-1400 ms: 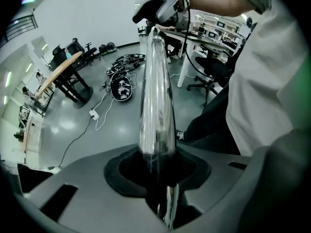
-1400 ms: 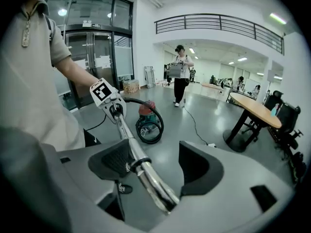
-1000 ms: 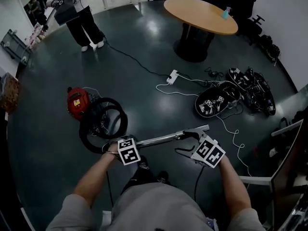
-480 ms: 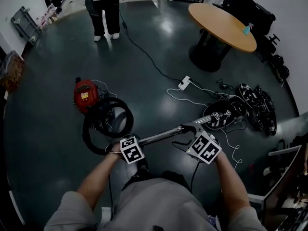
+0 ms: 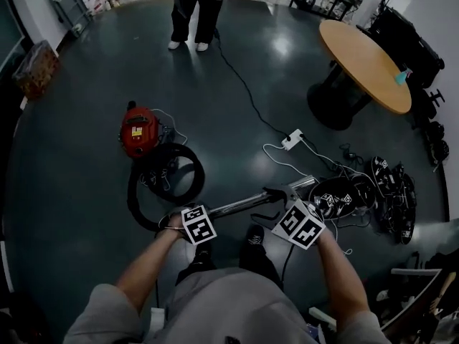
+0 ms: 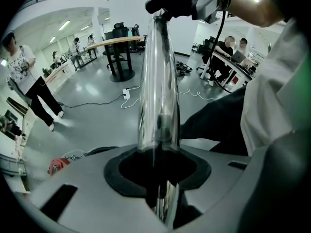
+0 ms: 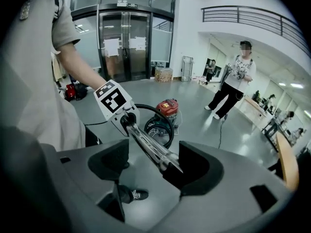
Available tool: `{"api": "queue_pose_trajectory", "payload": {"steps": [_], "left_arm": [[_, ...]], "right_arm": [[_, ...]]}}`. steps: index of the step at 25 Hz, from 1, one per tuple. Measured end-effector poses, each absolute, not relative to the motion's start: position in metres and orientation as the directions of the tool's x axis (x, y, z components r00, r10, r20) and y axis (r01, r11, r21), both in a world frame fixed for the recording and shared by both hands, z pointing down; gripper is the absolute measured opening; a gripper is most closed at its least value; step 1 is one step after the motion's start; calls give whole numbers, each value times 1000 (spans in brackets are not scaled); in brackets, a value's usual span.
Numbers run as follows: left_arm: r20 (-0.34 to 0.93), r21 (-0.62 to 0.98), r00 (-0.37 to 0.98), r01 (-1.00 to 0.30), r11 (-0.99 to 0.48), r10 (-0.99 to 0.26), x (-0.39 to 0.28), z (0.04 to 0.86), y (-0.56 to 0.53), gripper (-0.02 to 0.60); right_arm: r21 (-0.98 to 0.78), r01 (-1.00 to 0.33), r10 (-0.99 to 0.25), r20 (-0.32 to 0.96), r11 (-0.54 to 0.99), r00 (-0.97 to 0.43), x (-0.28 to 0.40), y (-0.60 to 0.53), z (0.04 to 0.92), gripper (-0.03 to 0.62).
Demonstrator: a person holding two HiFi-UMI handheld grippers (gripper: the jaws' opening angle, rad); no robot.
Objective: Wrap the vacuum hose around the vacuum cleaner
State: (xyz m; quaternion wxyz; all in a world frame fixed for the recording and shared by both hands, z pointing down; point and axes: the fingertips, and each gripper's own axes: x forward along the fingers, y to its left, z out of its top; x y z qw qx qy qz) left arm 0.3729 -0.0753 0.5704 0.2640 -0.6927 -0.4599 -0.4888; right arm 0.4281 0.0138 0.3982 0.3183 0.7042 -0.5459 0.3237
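**Vacuum hose**: black, lying in a loose loop on the open middle of the floor, touching the near side of the vacuum cleaner. Not yet wound round the red body. One end joined to the chrome wand.

**Wand:** carried roughly level above the floor between both grippers, hose end to the left, black handle end to the right.

**Left gripper**: jaws closed round the chrome tube near its hose end, notched pads ringing it. Grip unchanged over the last second.

**Right gripper**: jaws standing wide. Handle end of the wand resting against one jaw, bare floor showing between it and the other. No clamp seen.

**Change:** vacuum cleaner and loop now nearer the wand's hose end than a second ago, with the wand brought over towards them. Loop unaltered. Judged as approach only, wrapping not begun.

**Room:**
- Bare floor to the left of and beyond the vacuum cleaner, ample for circling.
- White power strip and its trailing cables to the right.
- Heap of black gear along the right edge.
- Round table towards the far right corner.
- Standing person at the far edge, well apart.
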Motion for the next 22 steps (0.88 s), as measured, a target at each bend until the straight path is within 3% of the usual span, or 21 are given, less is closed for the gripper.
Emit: {"api": "queue_pose_trajectory", "payload": {"steps": [12, 20, 22], "left_arm": [[941, 44, 183, 767, -641, 284, 458, 605, -10, 135], [951, 34, 188, 725, -688, 245, 493, 639, -1, 135], [950, 37, 193, 707, -706, 244, 499, 645, -5, 135]], "right_arm": [[156, -947, -413, 910, 282, 27, 531, 76, 455, 322], [50, -866, -296, 948, 497, -115, 568, 67, 504, 321], [42, -852, -273, 955, 522, -120, 579, 60, 516, 269]]}}
